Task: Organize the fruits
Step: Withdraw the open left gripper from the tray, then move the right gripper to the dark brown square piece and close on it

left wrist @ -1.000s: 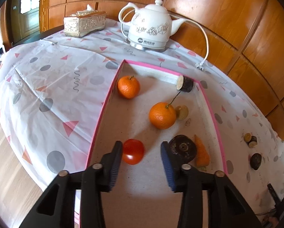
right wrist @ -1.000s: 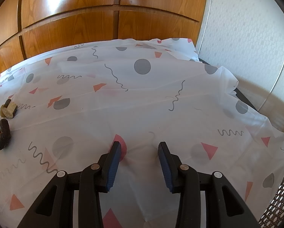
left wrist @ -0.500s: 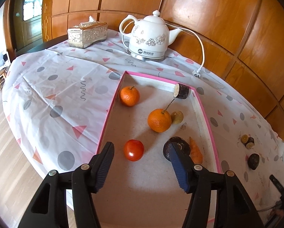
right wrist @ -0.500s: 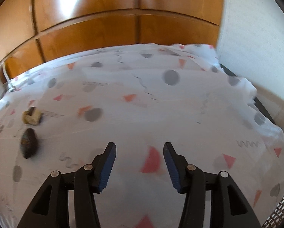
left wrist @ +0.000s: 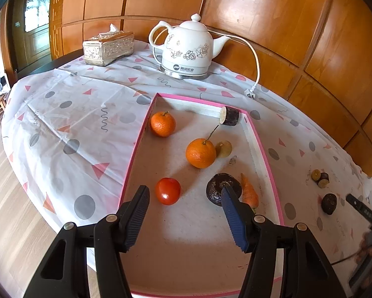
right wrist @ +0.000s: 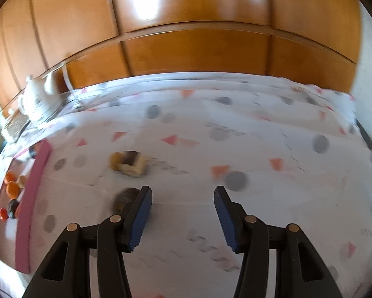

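While both tongs hang wide apart and empty, the sorting sits half done.
Left gripper [left wrist: 184, 214] hovers over the pink tray [left wrist: 265, 146] that collects the tomato [left wrist: 168, 190] and oranges [left wrist: 200, 153]; right gripper [right wrist: 183, 214] faces the stray dark fruit [right wrist: 125, 197] on the tablecloth [right wrist: 260, 149], likely next.

Glossy wood-panelled room

Orange-brown panelled wall [left wrist: 273, 12] fills the top (glare spots); pale plank floor [left wrist: 2, 198] lower left.
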The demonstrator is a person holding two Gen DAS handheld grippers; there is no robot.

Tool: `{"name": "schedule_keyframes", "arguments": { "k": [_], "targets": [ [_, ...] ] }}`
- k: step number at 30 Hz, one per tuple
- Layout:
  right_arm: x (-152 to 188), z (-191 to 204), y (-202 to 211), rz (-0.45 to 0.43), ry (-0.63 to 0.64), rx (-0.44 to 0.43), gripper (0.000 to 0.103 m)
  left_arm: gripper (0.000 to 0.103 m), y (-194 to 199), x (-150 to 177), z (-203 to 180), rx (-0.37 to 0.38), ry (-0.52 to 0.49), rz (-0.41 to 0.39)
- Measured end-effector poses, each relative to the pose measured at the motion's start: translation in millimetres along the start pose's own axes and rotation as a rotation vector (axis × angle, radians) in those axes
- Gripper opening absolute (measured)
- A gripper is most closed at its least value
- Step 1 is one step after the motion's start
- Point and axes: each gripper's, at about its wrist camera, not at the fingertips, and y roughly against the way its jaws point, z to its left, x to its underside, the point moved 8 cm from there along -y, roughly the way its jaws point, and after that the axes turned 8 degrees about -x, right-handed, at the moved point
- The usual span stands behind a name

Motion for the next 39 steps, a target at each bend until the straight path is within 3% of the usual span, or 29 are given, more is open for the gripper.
{"name": "schedule_keyframes", "arguments": {
  "k": [9,25,29,31,39],
  "targets": [
    [-20,40,-38,0.088,0.090,-0.086,0.053,0.061,2,2,0,0.012,0.001,0.003],
    [-26,53,-91,0.215,0.161,-0.071,0.053,0.061,0,6,5,0.009,0.015,0.021],
    [-25,58,-96,0.222,0.174,-0.086,0.048,0.061,0,8,5,0.007,0.013,0.024],
    [-25,59,-94,0.218,0.189,-0.073,0.037,0.061,0,8,6,0.008,0.014,0.023],
    [-24,52,-86,0.194,0.172,-0.064,0.037,0.061,2,9,5,0.006,0.007,0.020]
  ]
}}
